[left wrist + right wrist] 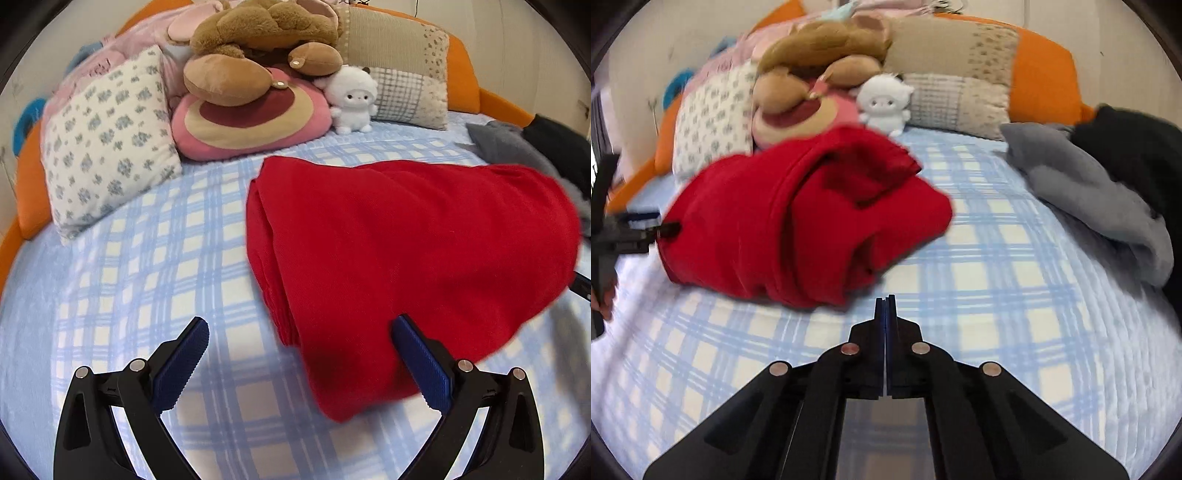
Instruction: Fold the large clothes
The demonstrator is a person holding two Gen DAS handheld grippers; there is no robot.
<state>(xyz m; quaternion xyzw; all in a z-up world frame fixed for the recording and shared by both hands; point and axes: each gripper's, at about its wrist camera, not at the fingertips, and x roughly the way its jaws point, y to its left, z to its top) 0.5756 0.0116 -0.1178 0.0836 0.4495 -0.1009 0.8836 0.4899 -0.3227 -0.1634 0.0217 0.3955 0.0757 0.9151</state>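
Crowding the head of the bed (122, 280): a floral pillow (107, 147), a round pink cushion (251, 122) with ringed red and tan circles, a brown plush (258, 40) sprawled on top of it, a small white plush (352, 99) standing just beside, and a patchwork pillow (402, 77) leaning on the orange bed frame (460, 70). Off to the right side lie a crumpled grey garment (1086, 192) and a black garment (1137, 155), touching each other, well apart from the red one. Bed cover is soft, fleecy, blue-and-white plaid; plushes are fuzzy; the frame looks padded. The red garment (406, 258) sits mid-bed on the plaid, a thick knit-like fabric, folded into a bulky rounded bundle with stacked layered edges along its left side in the left wrist view; in the right wrist view its top shows loose folds and a tucked flap, edges blurred. Left gripper (299, 365) is spread wide, blue ribbed pads, its right finger over the near edge of the red garment, nothing clamped. Right gripper (885, 310) is pinched fully together with nothing between its fingers, hovering over bare plaid just short of the red bundle. At the left edge of the right wrist view, the other gripper and part of a hand (604, 295) show, blurred.
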